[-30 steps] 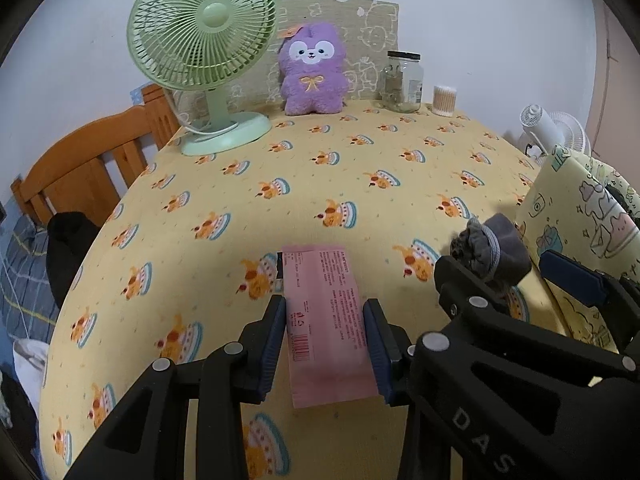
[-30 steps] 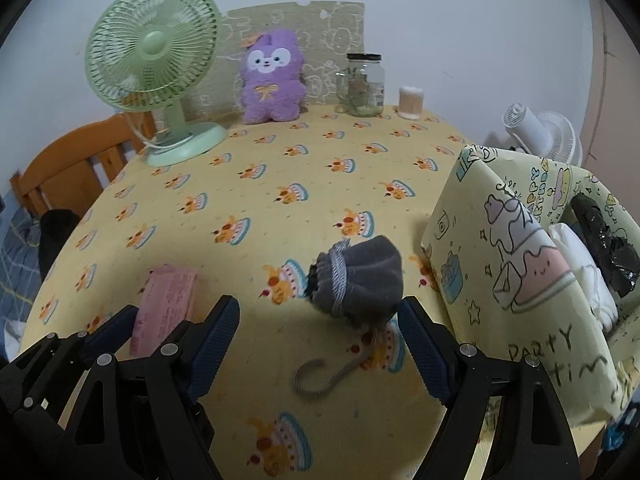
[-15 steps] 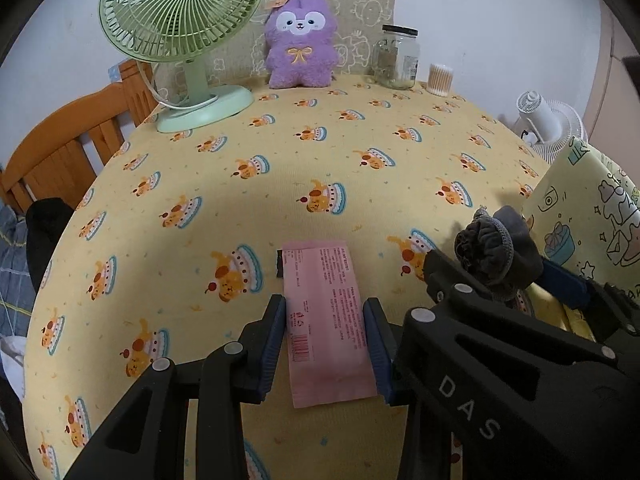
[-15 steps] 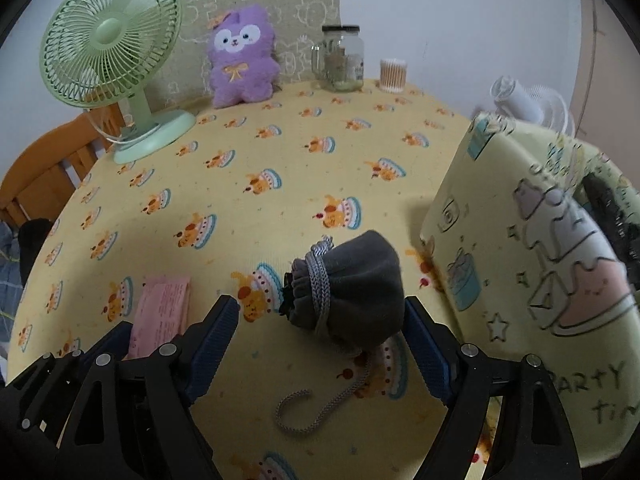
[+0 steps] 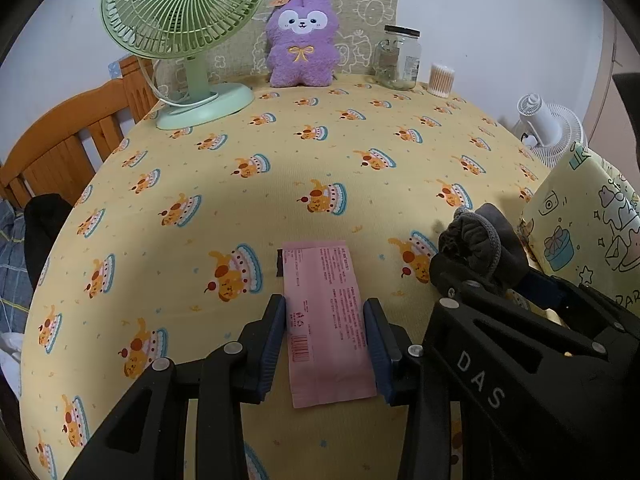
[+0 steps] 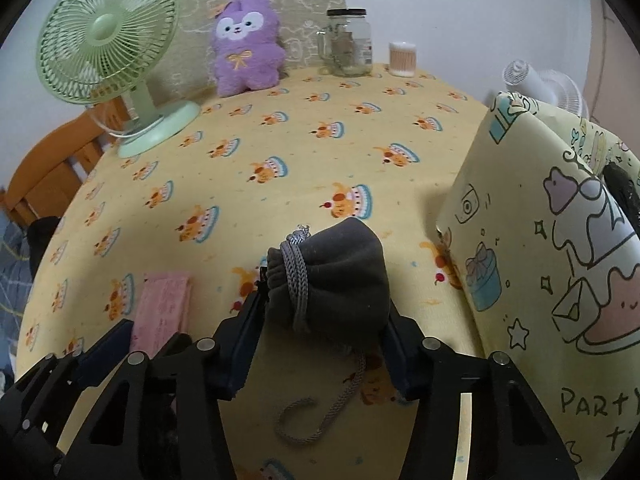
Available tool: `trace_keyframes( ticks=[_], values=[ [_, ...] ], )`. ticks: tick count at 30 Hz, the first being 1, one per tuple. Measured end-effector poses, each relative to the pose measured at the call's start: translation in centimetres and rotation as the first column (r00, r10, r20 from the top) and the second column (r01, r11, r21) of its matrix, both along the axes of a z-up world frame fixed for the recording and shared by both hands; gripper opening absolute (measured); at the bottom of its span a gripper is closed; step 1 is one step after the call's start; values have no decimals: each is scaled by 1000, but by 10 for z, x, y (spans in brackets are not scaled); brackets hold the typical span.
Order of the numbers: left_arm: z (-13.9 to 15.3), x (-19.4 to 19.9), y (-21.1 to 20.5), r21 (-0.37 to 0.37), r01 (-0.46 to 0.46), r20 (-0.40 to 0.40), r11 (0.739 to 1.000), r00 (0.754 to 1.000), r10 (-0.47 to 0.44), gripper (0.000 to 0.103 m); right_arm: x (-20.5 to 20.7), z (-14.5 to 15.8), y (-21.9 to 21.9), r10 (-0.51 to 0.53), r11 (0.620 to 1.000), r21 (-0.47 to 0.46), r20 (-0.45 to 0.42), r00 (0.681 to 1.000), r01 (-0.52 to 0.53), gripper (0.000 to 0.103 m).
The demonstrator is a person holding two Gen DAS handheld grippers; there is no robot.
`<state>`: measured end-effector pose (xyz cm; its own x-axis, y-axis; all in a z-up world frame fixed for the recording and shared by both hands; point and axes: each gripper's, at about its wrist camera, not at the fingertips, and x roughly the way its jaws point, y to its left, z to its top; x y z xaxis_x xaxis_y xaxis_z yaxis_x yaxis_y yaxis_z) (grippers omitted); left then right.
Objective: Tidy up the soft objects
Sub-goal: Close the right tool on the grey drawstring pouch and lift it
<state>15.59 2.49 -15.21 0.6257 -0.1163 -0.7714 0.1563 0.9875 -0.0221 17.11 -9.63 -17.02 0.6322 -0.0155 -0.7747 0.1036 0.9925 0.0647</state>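
A pink flat packet lies on the yellow cake-print tablecloth. My left gripper is shut on it, pads against its long edges. To its right, a grey drawstring pouch sits between the pads of my right gripper, whose jaws are closing and press its sides. The pouch's cord trails on the cloth below. In the left wrist view the pouch shows above the right gripper. The right wrist view shows the packet and left gripper at lower left.
A yellow cartoon-print gift bag stands right beside the pouch, with white and black items inside. At the table's back are a green fan, a purple plush, a glass jar and a swab tub. A wooden rail lies left.
My right gripper's jaws have closed in from wide apart onto the grey pouch, after coming closer to it. The left gripper still holds the pink packet as before.
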Motion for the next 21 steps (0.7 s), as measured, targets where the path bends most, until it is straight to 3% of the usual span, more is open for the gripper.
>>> trace_keyframes(
  ticks=[21],
  values=[
    [11,-39,9,-5,-57,50,998,997,58,40,-39,18,21,134,991,10,41,990,-135,53]
  ],
)
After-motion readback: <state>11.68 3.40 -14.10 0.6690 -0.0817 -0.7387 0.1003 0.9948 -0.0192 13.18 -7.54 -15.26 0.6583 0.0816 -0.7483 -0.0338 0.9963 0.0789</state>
